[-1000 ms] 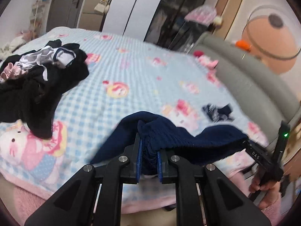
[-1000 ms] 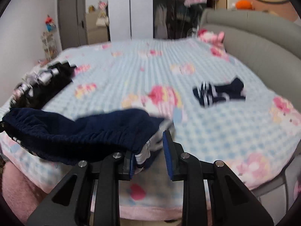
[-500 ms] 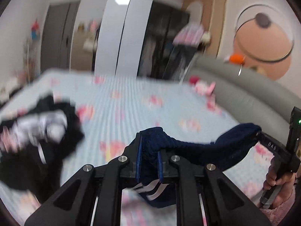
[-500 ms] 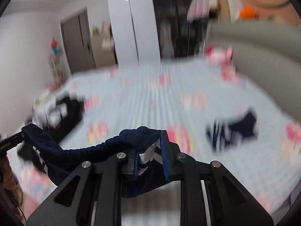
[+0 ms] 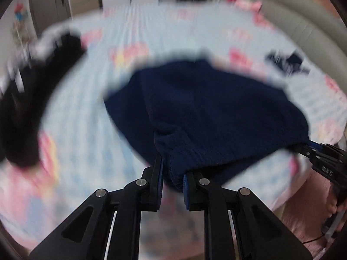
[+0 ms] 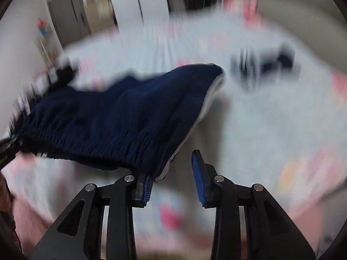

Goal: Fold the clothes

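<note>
A pair of navy knit shorts (image 5: pixel 216 108) is spread flat over the blue checked blanket (image 5: pixel 86 130), waistband towards me. My left gripper (image 5: pixel 172 169) is shut on the waistband's left end, with fabric pinched between its blue pads. My right gripper (image 6: pixel 173 173) is at the waistband's other end and its jaws are opening. That corner of the shorts (image 6: pixel 108 119) only rests against the left pad (image 6: pixel 146 186). A clear gap separates it from the right pad (image 6: pixel 198 179). The right gripper (image 5: pixel 312 149) also shows at the shorts' right corner in the left wrist view. Both views are blurred.
A heap of dark clothes (image 5: pixel 21 97) lies at the blanket's left side. A small navy striped garment (image 5: pixel 286 62) lies at the far right near the grey padded headboard (image 5: pixel 303 21). Wardrobe doors (image 6: pixel 138 0) stand beyond the bed. A pink bed edge (image 6: pixel 32 216) runs along the near side.
Both grippers dropped from a raised hold down to the bed, and the shorts now lie spread on the blanket. The right jaws parted off the waistband corner; the left still pinches its end.
</note>
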`<move>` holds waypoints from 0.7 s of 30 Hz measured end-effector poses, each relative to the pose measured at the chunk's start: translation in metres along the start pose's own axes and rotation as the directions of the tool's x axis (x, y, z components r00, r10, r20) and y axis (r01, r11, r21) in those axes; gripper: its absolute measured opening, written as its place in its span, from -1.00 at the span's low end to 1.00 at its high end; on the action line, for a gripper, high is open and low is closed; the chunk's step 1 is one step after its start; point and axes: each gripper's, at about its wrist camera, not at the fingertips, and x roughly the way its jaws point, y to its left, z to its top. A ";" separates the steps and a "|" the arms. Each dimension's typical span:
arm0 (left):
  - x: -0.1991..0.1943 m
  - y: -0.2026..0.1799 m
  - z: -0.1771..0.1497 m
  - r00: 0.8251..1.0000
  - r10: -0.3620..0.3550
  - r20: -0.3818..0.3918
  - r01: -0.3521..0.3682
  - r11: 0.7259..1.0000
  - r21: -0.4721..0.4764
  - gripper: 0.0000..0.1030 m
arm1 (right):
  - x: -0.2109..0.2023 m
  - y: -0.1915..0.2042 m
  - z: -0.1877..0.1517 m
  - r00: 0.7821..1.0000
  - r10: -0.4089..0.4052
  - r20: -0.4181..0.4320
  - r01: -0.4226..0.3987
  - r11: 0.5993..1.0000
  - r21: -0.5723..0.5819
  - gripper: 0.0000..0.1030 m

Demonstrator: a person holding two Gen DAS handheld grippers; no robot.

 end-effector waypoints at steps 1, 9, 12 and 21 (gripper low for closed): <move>0.002 0.000 -0.007 1.000 0.000 0.003 0.000 1.000 -0.012 -0.66 | 0.010 0.000 -0.014 0.999 -0.014 -0.042 0.013 1.000 -0.017 -0.35; -0.001 0.020 -0.036 0.988 -0.064 0.140 0.082 0.988 -0.129 -0.18 | -0.024 0.014 -0.019 0.986 -0.113 0.119 0.129 0.982 -0.136 -0.14; 0.001 0.020 -0.042 0.991 -0.058 0.121 0.076 0.985 -0.154 -0.18 | -0.039 0.031 -0.017 0.966 -0.130 0.221 0.174 0.966 -0.190 -0.14; 0.021 0.014 -0.043 0.987 -0.135 0.091 0.151 0.968 -0.202 -0.35 | -0.021 0.081 -0.023 0.979 -0.035 0.200 0.115 0.907 -0.405 -0.13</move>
